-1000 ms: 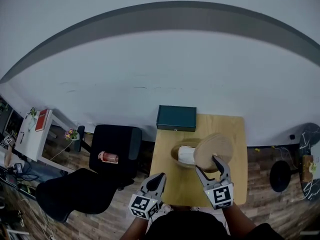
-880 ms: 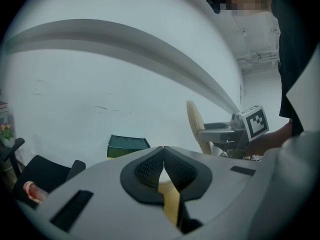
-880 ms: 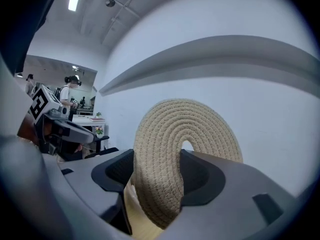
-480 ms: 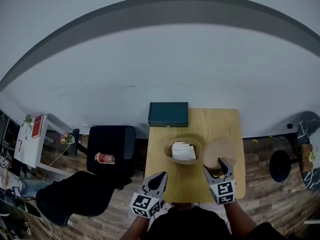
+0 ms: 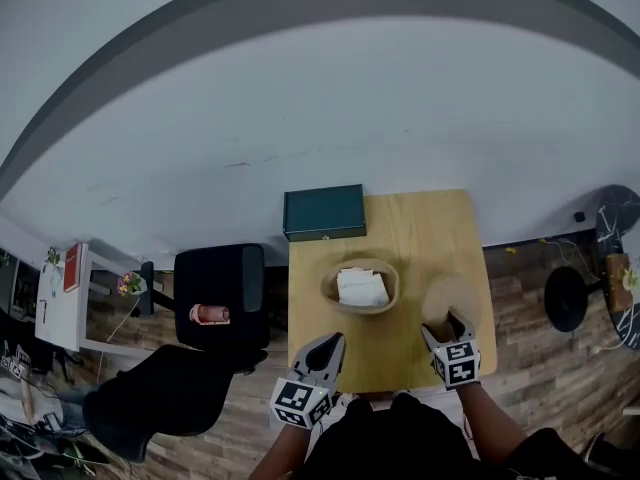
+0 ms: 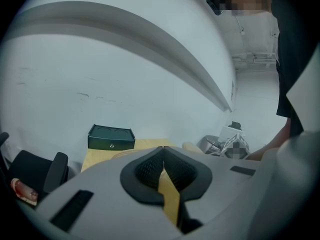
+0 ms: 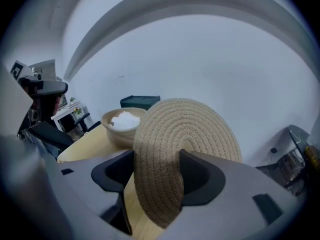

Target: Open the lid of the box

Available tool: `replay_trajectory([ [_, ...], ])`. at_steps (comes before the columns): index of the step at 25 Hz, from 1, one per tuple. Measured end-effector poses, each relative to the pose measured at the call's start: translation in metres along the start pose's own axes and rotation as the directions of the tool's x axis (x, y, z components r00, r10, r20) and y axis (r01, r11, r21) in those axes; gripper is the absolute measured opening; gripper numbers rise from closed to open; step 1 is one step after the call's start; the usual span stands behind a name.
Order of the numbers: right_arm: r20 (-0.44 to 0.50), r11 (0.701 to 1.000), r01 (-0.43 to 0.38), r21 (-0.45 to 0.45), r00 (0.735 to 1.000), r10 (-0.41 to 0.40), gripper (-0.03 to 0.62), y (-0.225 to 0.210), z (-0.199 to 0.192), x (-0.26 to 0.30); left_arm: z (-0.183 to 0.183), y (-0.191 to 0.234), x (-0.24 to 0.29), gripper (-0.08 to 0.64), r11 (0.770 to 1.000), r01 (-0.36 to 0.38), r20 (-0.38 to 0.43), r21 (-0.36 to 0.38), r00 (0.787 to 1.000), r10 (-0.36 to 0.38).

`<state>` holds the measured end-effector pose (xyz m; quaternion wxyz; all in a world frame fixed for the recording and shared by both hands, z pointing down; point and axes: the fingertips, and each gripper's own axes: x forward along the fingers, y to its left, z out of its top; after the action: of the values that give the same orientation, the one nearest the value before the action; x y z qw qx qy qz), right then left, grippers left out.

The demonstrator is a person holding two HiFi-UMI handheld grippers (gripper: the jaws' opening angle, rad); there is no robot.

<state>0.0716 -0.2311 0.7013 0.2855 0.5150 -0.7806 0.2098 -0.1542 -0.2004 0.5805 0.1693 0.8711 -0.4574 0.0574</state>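
Table (image 5: 400,228): pale wood, against a blank wall.
Left gripper (image 5: 325,346): jaws together, empty.
Box (image 5: 330,290): mid-table, uncovered.
Lid (image 5: 448,296): right of box, pinched by right gripper (image 5: 446,325).
Risk: released tilted, lid may roll off the table edge.

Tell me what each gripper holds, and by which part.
The right gripper holds the woven lid by its edge. The left gripper is shut and holds nothing.

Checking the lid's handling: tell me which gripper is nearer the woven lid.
Right. The right gripper clamps the woven lid; the left gripper, shut and empty, is off to its left.
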Motion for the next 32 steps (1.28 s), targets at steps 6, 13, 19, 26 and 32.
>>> replay_trajectory([
  [6,-0.172,0.997,0.007,0.074,0.985,0.005,0.307,-0.010,-0.046,0.019,-0.007,-0.005,0.002,0.020,1.000,0.007,-0.015,-0.005,1.000,-0.007],
  [13,-0.315,0.993,0.057,0.099,0.949,-0.023,0.307,-0.018,-0.073,0.034,-0.011,-0.005,0.000,0.020,1.000,-0.008,-0.014,-0.022,1.000,0.007],
  [19,-0.374,0.985,0.096,0.143,0.927,-0.036,0.310,-0.025,-0.086,0.042,-0.014,-0.003,-0.004,0.020,0.999,-0.021,-0.015,-0.030,1.000,0.020],
  [26,-0.242,0.995,0.063,0.080,0.969,-0.042,0.318,-0.019,-0.043,0.028,-0.007,-0.003,-0.007,0.020,1.000,-0.018,0.004,-0.019,1.000,0.018],
  [32,-0.019,0.999,0.039,-0.019,0.999,-0.039,0.293,-0.001,0.048,-0.002,0.002,0.001,-0.009,0.020,1.000,-0.025,0.018,-0.013,1.000,0.025],
])
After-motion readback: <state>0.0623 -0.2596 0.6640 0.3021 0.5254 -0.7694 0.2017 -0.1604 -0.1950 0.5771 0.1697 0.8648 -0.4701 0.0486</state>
